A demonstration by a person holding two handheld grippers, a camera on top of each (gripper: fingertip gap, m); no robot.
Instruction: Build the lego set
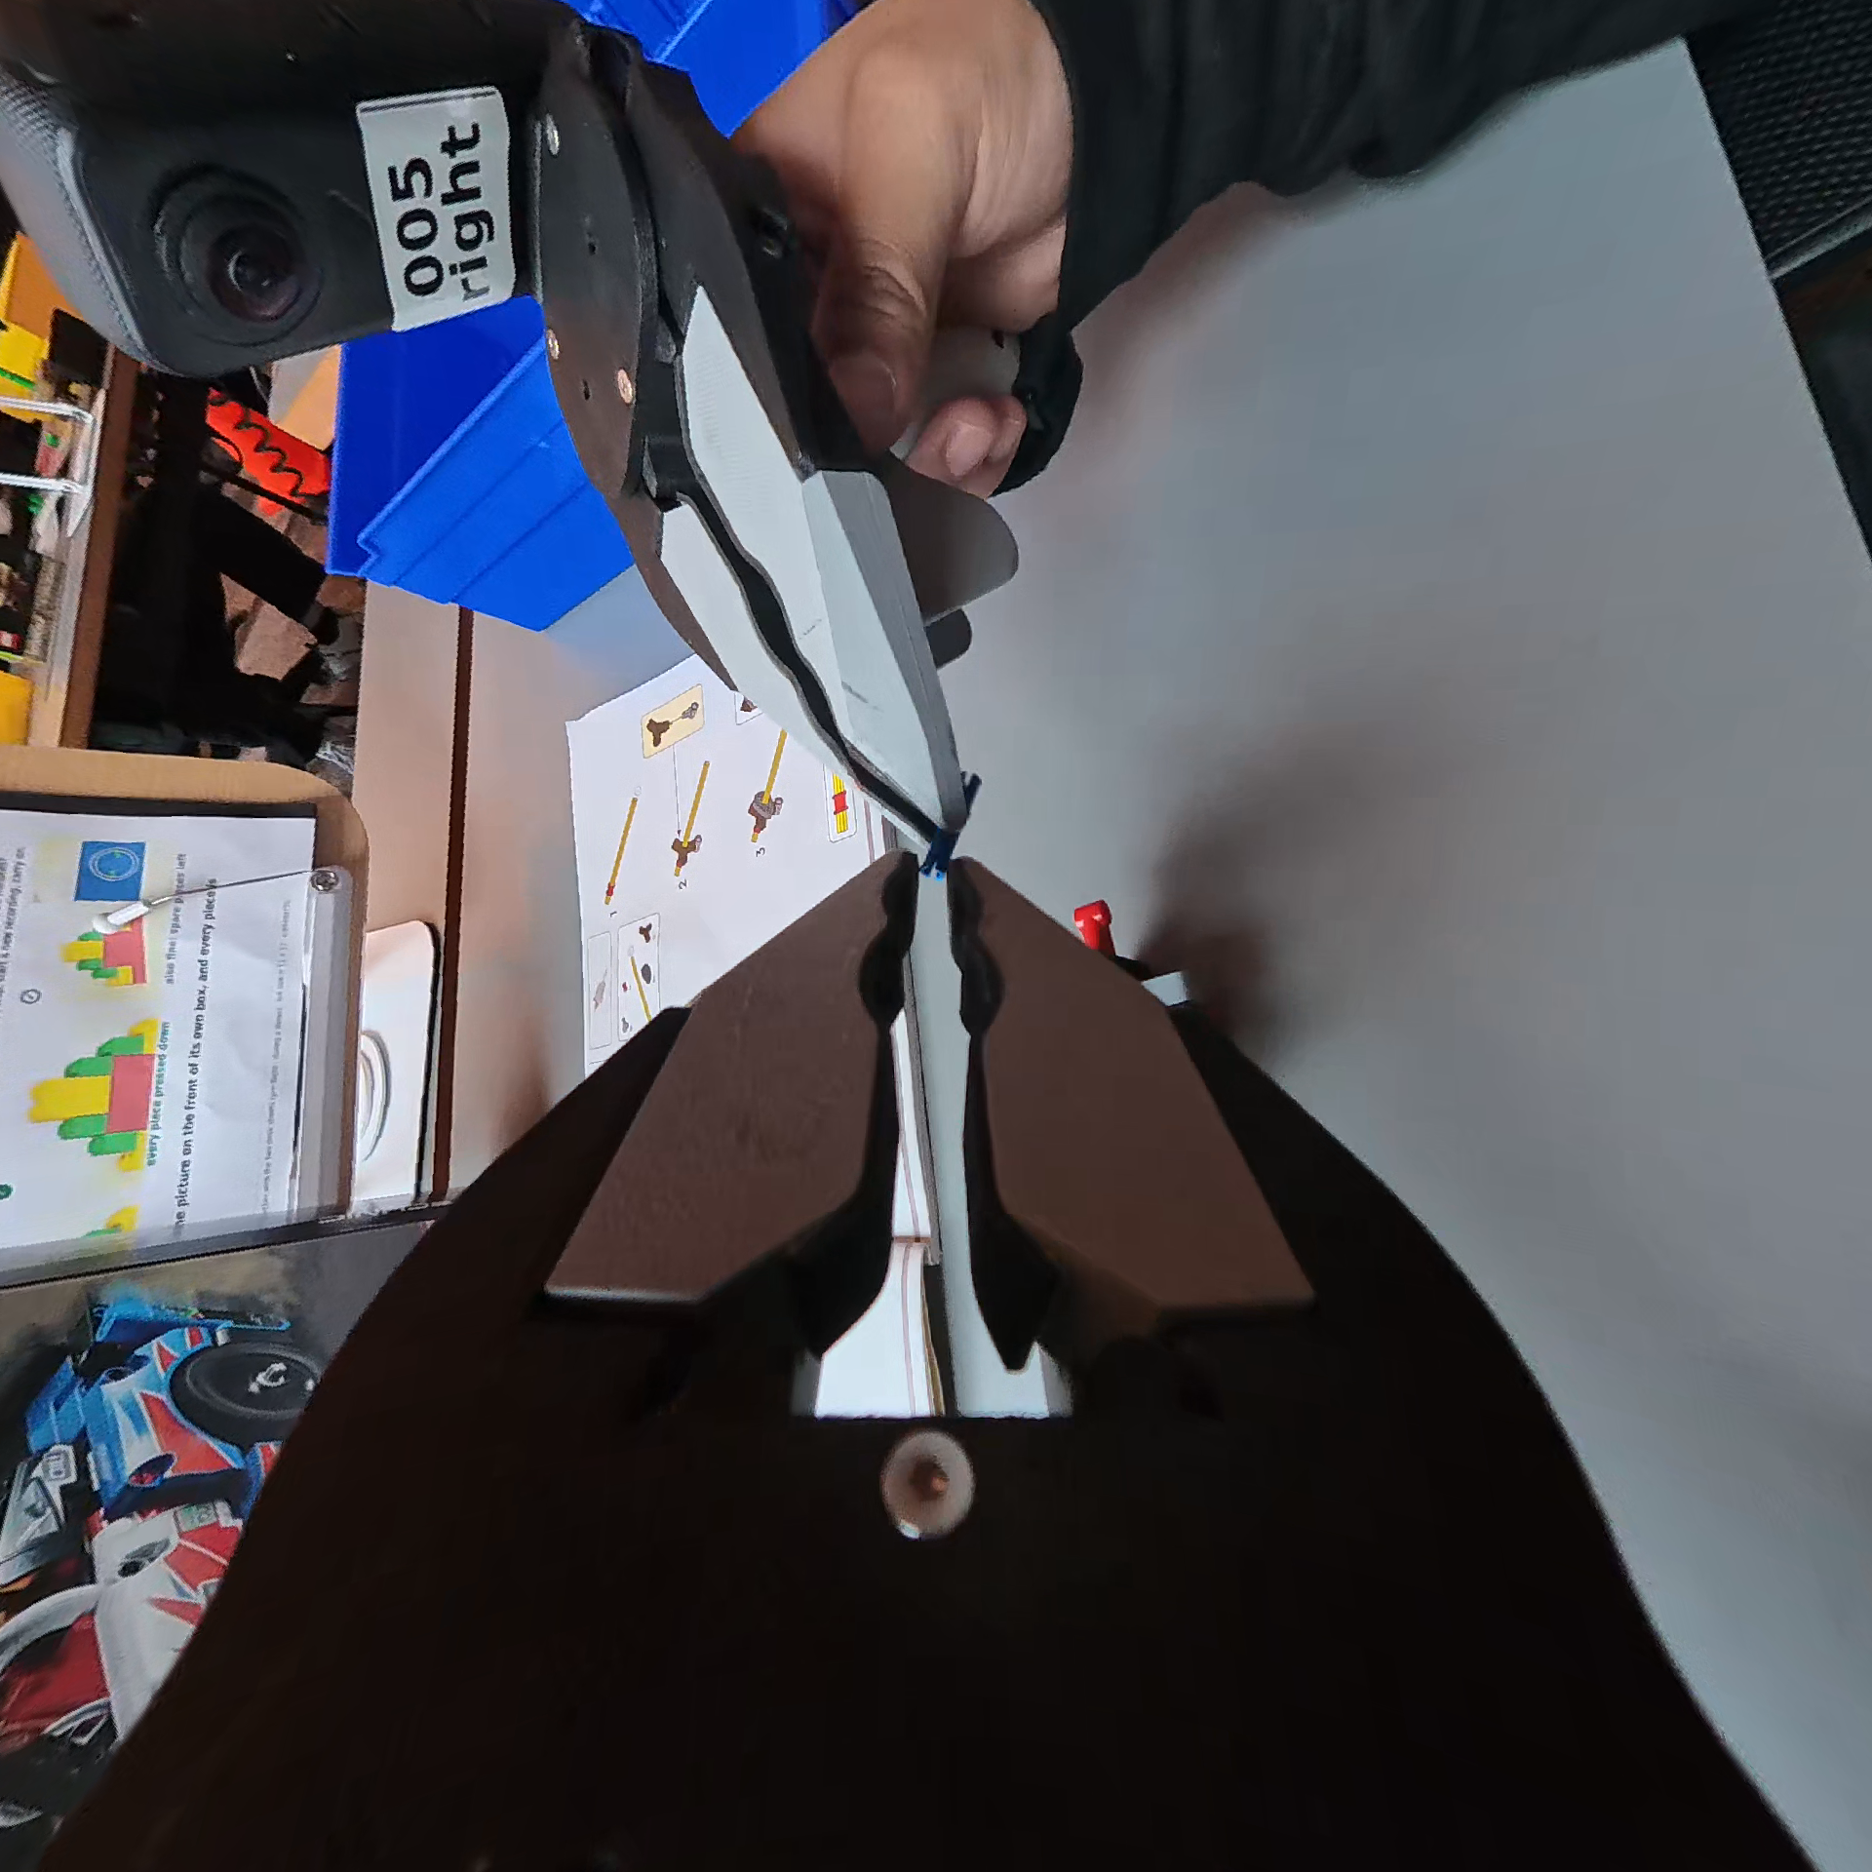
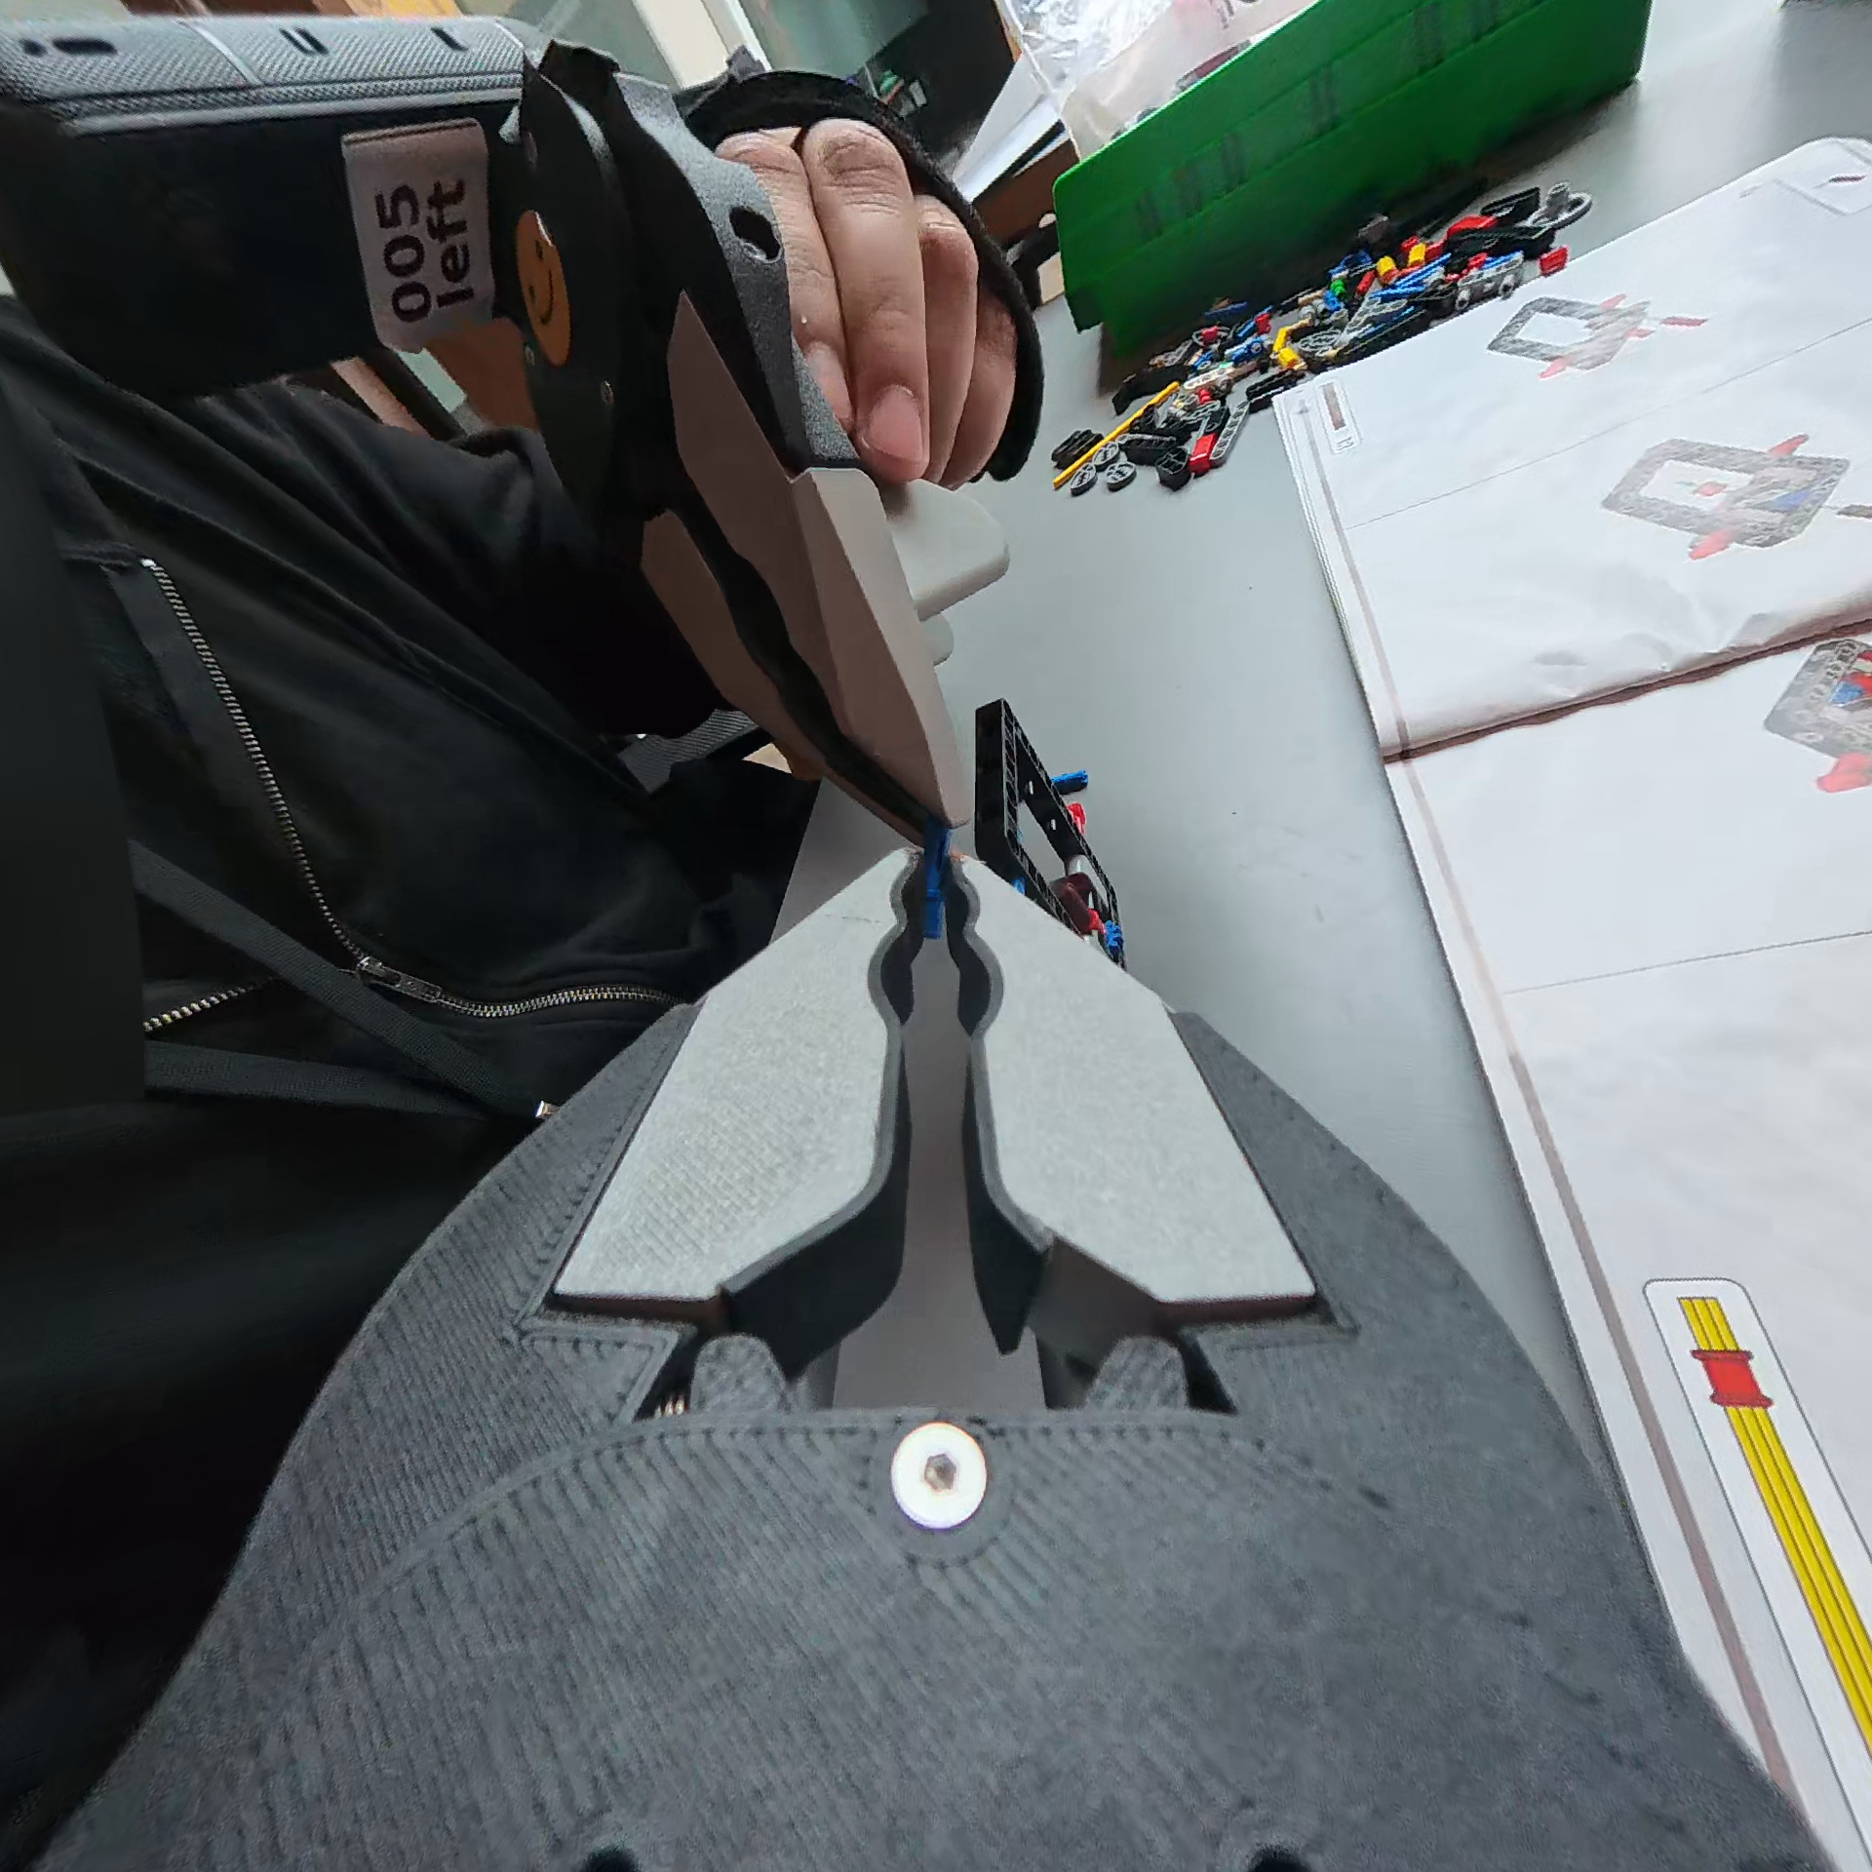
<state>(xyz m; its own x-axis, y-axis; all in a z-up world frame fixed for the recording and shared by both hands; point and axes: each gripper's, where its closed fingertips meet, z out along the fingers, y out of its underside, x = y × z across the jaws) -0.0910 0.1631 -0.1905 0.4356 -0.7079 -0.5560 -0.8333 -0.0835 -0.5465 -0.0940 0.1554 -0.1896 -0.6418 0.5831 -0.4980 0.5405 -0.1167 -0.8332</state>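
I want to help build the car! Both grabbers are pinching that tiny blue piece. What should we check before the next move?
1. Right gripper fingers closed on the blue pin: ok.
2. Left gripper fingers also on the pin: ok.
3. Pin straight, undamaged: cannot tell, mostly hidden.
4. Black frame lying within reach on the table: ok.
5. Instruction booklet open: ok.
6. Which frame hole takes the pin: cannot tell.

White labels (image 1: 438, 208) (image 2: 420, 235) on gripper cameras; printed sheet (image 1: 152, 1023); instruction booklet (image 2: 1621, 628).
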